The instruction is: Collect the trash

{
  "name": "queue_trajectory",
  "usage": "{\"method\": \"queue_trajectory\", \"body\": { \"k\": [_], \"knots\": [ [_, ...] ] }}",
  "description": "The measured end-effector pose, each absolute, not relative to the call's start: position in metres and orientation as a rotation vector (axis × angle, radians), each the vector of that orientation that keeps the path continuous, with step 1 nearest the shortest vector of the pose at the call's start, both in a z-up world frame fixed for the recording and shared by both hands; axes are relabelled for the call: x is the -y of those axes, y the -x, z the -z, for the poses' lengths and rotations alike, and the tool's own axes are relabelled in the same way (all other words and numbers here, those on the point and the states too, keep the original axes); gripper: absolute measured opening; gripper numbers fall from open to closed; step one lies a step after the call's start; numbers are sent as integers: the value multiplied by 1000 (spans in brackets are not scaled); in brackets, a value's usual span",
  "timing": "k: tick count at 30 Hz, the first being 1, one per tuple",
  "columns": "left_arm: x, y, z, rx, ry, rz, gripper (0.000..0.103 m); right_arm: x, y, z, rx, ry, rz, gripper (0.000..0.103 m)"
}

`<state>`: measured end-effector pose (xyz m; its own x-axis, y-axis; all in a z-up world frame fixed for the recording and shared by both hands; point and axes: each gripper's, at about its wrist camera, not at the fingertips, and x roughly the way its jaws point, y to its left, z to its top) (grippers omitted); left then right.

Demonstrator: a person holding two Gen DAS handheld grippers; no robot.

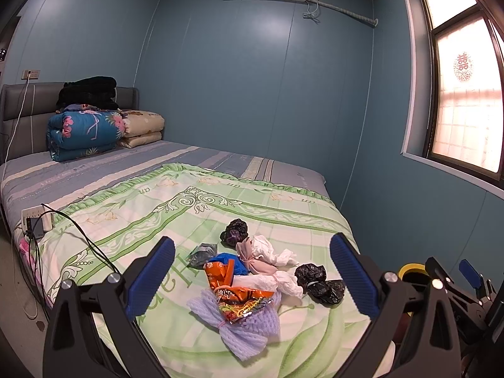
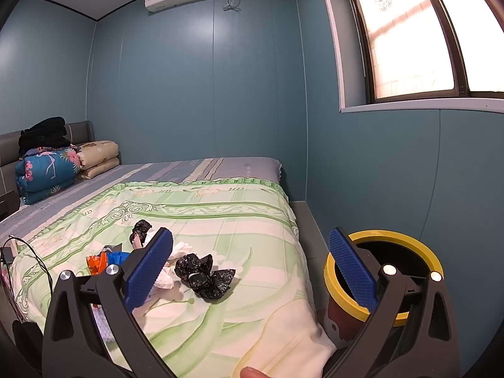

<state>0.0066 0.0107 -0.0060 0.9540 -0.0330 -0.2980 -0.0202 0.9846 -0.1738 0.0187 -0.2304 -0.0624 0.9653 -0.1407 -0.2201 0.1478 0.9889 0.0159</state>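
Observation:
A heap of trash lies on the green quilt (image 1: pixel 195 220): an orange snack wrapper (image 1: pixel 239 299) on a lilac foam net (image 1: pixel 249 324), white tissues (image 1: pixel 277 253), a blue scrap (image 1: pixel 228 260), a grey bag (image 1: pixel 201 253), and crumpled black bags (image 1: pixel 321 283) (image 2: pixel 204 274). My left gripper (image 1: pixel 252 280) hovers open just above and short of the heap, nothing between its fingers. My right gripper (image 2: pixel 252 267) is open too, to the right of the heap, its right finger in front of the yellow-rimmed bin (image 2: pixel 384 271) beside the bed.
Folded quilts (image 1: pixel 85 132) and dark clothes sit at the headboard. A power strip with cables (image 1: pixel 36 220) lies on the bed's left edge. A window (image 1: pixel 463 78) is on the right wall. A fingertip (image 2: pixel 252 371) shows at the bottom of the right wrist view.

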Motion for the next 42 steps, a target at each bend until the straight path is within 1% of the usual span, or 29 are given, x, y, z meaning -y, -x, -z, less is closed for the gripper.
{"method": "queue_trajectory", "body": {
  "k": [9,13,23,29,35,38,42],
  "knots": [
    [-13,-9,6,-310,177,4,95,231,-23,64,-233,-31,139,95],
    [-18,-16,11,-340,165,-17,95,231,-33,67,-271,-40,96,95],
    [-51,-55,48,-478,130,-60,95,230,-70,92,-364,-43,-44,95],
    [-79,-89,83,-620,163,-63,95,234,-108,118,-480,-50,-139,95],
    [-88,-113,108,-732,189,49,95,234,-146,138,-589,-60,-217,95],
    [-83,-130,111,-764,217,118,95,226,-163,146,-615,1,-233,95],
    [-77,-156,112,-800,263,163,95,222,-186,152,-647,-9,-358,95]
  ]
}}
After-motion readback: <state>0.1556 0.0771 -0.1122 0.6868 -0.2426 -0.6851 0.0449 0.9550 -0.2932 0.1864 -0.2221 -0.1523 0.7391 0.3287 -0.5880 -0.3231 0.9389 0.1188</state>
